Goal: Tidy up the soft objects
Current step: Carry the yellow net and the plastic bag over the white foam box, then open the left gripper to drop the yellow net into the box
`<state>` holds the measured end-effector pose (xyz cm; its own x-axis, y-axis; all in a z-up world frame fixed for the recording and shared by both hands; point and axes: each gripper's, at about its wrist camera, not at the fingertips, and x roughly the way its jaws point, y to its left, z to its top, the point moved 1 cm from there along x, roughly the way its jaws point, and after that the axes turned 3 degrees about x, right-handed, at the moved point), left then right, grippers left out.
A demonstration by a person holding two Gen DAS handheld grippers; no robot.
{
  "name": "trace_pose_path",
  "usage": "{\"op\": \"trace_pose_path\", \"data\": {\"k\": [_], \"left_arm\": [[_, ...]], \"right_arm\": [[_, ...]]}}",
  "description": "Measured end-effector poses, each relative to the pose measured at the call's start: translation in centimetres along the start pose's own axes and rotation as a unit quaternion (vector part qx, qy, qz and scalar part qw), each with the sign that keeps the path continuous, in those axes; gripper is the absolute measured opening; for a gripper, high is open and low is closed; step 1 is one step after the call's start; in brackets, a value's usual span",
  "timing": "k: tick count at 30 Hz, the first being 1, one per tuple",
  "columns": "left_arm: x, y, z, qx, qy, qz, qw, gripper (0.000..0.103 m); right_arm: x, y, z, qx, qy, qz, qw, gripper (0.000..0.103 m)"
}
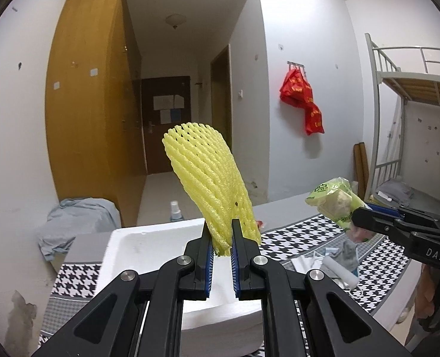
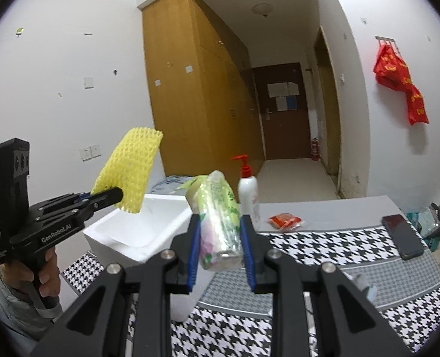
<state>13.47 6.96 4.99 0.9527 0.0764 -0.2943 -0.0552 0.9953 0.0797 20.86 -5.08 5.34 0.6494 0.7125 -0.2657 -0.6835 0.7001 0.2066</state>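
Note:
My left gripper (image 1: 220, 226) is shut on the lower end of a yellow foam net sleeve (image 1: 208, 175), which stands up from the jaws above a white foam box (image 1: 136, 244). From the right wrist view the same left gripper (image 2: 117, 195) shows at the left with the yellow net (image 2: 129, 166) over the box (image 2: 124, 232). My right gripper (image 2: 220, 223) is shut on a green plastic-wrapped soft pack (image 2: 218, 220), held in the air over the table. In the left wrist view that right gripper (image 1: 356, 215) and the pack (image 1: 336, 199) appear at the right.
The table wears a black-and-white houndstooth cloth (image 2: 324, 238). On it are a red-pump bottle (image 2: 248, 192), a red packet (image 2: 285, 220), a dark phone (image 2: 402, 236), a small spray bottle (image 1: 175, 211) and loose soft items (image 1: 338, 264). A chair draped in grey cloth (image 1: 71, 223) stands at the left.

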Motion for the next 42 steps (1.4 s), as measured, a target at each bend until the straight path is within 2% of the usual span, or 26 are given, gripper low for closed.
{"op": "trace_pose_path", "data": {"k": [12,20,29,32,34,36,42], "left_arm": [[-0.3,2.3,-0.7,-0.015,0.011,0.035,0.9992,0.011],[0.5,3.3,-1.3,-0.026,0.027,0.055,0.9978,0.011],[1.5,3.8,-1.7,-0.029,0.044,0.057,0.997,0.014],[1.6,3.9,-1.9,-0.03,0.045,0.057,0.9969,0.038],[1.5,4.2,-1.9,-0.035,0.038,0.062,0.9967,0.063],[1.2,4.5,-2.0,-0.042,0.032,0.071,0.9961,0.074],[0.8,4.9,-1.9,-0.044,0.024,0.081,0.9955,0.093]], "right_arm": [[1.7,2.1,0.3,-0.016,0.009,0.031,0.999,0.03],[2.2,2.6,0.2,-0.02,0.015,0.027,0.999,0.03],[2.4,3.0,0.4,-0.025,0.02,0.022,0.999,0.03],[2.7,3.1,0.4,-0.025,0.023,0.02,0.999,0.03],[2.7,3.2,0.4,-0.026,0.023,0.019,0.999,0.03],[2.8,3.3,0.4,-0.027,0.024,0.017,0.999,0.03],[2.9,3.4,0.5,-0.026,0.024,0.017,0.999,0.03]]}}
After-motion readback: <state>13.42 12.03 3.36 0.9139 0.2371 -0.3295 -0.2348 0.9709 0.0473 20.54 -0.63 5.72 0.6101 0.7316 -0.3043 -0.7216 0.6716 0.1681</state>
